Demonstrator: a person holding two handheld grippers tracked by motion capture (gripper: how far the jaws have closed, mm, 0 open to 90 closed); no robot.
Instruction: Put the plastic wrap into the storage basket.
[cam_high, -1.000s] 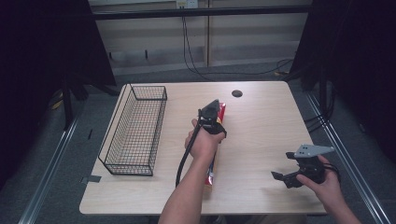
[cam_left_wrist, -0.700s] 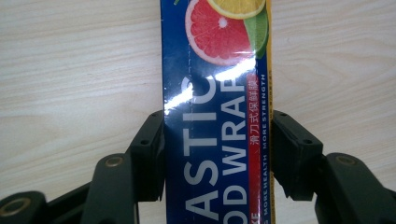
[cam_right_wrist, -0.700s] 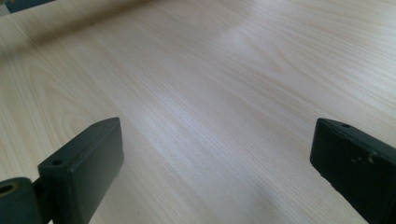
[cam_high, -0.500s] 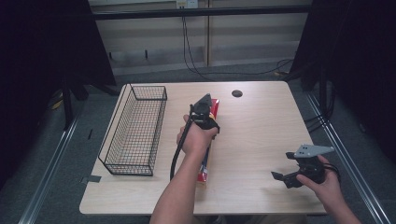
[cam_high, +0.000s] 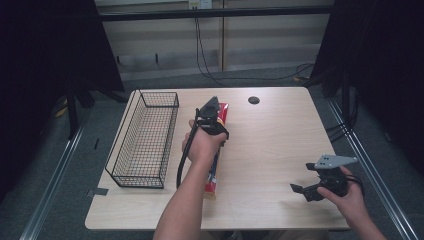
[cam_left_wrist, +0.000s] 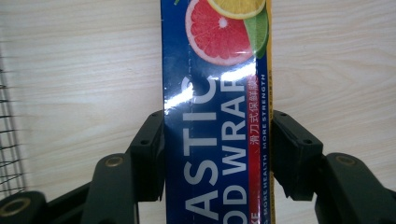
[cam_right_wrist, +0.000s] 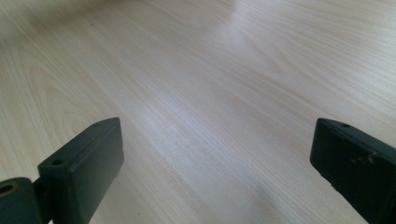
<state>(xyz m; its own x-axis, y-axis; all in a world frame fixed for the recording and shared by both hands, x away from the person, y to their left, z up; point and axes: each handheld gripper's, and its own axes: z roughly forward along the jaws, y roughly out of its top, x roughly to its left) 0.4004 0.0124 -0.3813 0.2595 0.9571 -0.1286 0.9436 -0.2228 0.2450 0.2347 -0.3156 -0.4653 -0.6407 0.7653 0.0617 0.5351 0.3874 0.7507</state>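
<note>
A long blue and red plastic wrap box (cam_left_wrist: 217, 116) with citrus pictures is clamped between the jaws of my left gripper (cam_left_wrist: 218, 149), whose pads press on both long sides. In the high view the box (cam_high: 214, 172) hangs above the table's middle under my left gripper (cam_high: 212, 116), one end pointing to the near edge. My right gripper (cam_high: 306, 190) rests low at the near right of the table. Its jaws stand wide apart over bare wood, with nothing between the right gripper's (cam_right_wrist: 215, 158) pads.
A black wire basket (cam_high: 145, 137) stands along the left side of the wooden table (cam_high: 280, 140), just left of the held box. A small round cable hole (cam_high: 253, 100) sits near the far edge. Black curtains hang on both sides.
My left hand has carried the box leftward toward the basket, and it now sits a little higher. The right hand and its gripper have stayed where they were.
</note>
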